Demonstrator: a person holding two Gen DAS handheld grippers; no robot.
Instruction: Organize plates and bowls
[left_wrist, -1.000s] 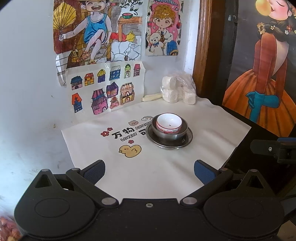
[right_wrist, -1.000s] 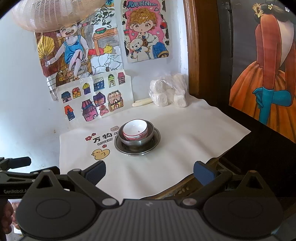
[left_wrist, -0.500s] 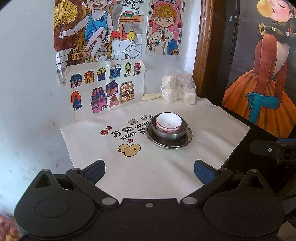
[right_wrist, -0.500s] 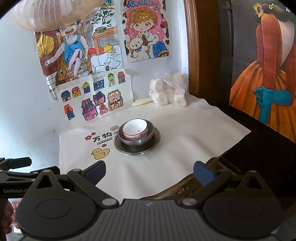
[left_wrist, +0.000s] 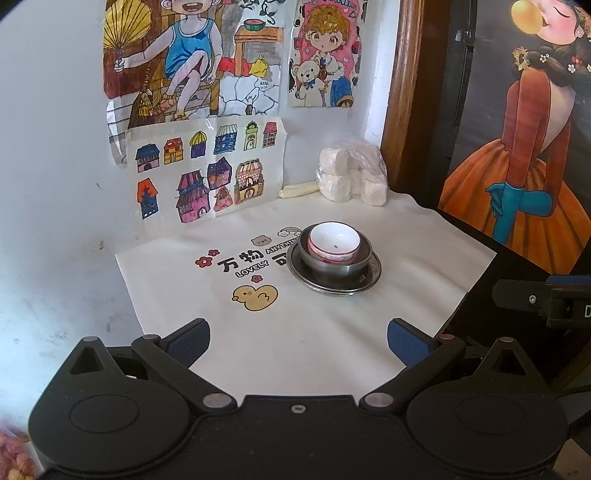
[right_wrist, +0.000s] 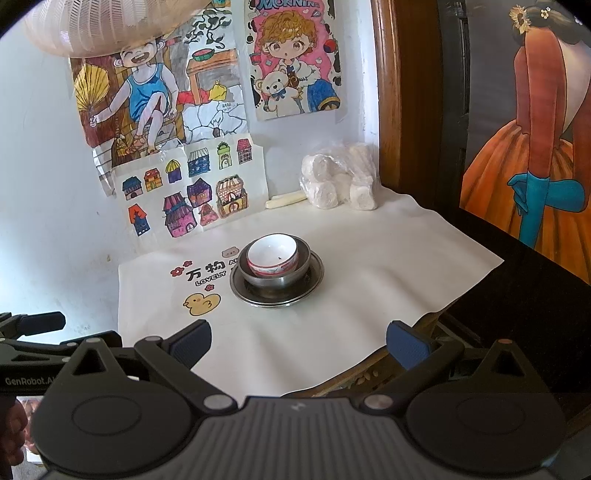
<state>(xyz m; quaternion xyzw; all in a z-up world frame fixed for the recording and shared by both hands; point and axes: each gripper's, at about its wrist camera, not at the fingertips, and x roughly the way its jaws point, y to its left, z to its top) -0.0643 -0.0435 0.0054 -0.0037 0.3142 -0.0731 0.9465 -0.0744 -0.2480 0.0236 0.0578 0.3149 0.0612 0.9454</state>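
The left gripper (left_wrist: 298, 338) hangs over the near edge of the cloth with its blue-padded fingers (left_wrist: 190, 341) spread wide and nothing between them. The right gripper (right_wrist: 298, 339) is likewise spread and empty, held just off the near right edge of the cloth; part of the left tool shows at the left of its view.

Beyond both, a white tablecloth printed with a yellow duck and black lettering (left_wrist: 295, 332) covers the table top. Near its middle stands the stack: a small white ceramic bowl with a red patterned band (left_wrist: 333, 244) sits inside a larger steel bowl (left_wrist: 334, 264), which rests on a round steel plate (left_wrist: 365, 282). All three are upright and nested, well apart from either gripper.

Farther back, at the far right corner, a clear plastic bag of white rolls (left_wrist: 352, 175) lies against the wall, with a pale stick-shaped object (left_wrist: 298, 190) just left of it. Coloured children's drawings (left_wrist: 207, 173) hang on the white wall behind, and a dark painting of a figure in an orange dress (left_wrist: 524, 147) stands on the right.
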